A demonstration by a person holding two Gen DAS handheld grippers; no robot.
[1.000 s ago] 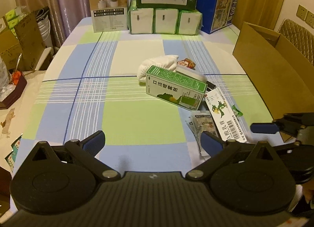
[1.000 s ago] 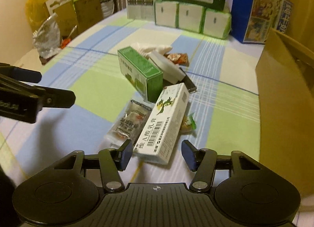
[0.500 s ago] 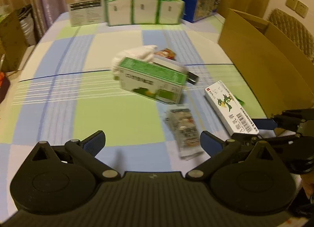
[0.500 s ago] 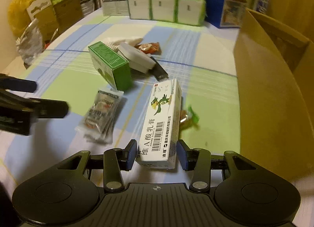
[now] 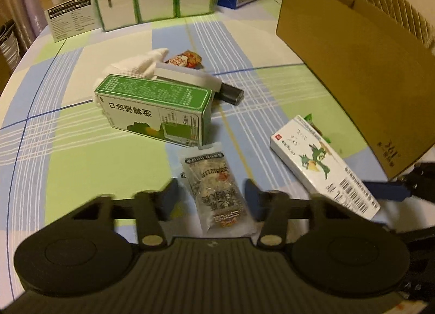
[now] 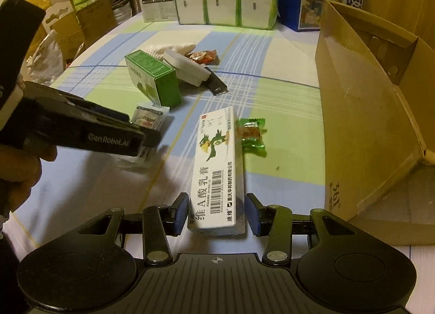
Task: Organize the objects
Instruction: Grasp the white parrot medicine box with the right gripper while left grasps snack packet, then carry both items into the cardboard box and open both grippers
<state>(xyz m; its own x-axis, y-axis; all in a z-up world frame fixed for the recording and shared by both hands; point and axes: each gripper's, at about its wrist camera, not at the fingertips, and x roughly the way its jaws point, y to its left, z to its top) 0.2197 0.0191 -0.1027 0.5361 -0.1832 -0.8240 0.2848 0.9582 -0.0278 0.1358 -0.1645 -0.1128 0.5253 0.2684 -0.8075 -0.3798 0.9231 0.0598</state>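
We see the right gripper [image 6: 216,213] low over the checked tabletop [image 6: 285,102], its jaws partly open and straddling the near end of the white ointment box [image 6: 217,175], with small gaps on both sides; beside that box lies a green-wrapped candy [image 6: 251,134], and the open cardboard box [image 6: 364,113] stands to the right. The left gripper [image 5: 210,198] has its jaws open around a clear snack packet [image 5: 214,186], gripping nothing; the green spray box [image 5: 157,113] lies just beyond.

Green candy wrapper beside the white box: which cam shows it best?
Right wrist. The green candy wrapper lies in full view on the cloth, touching the white box. From the left wrist only its green tips show behind that box.
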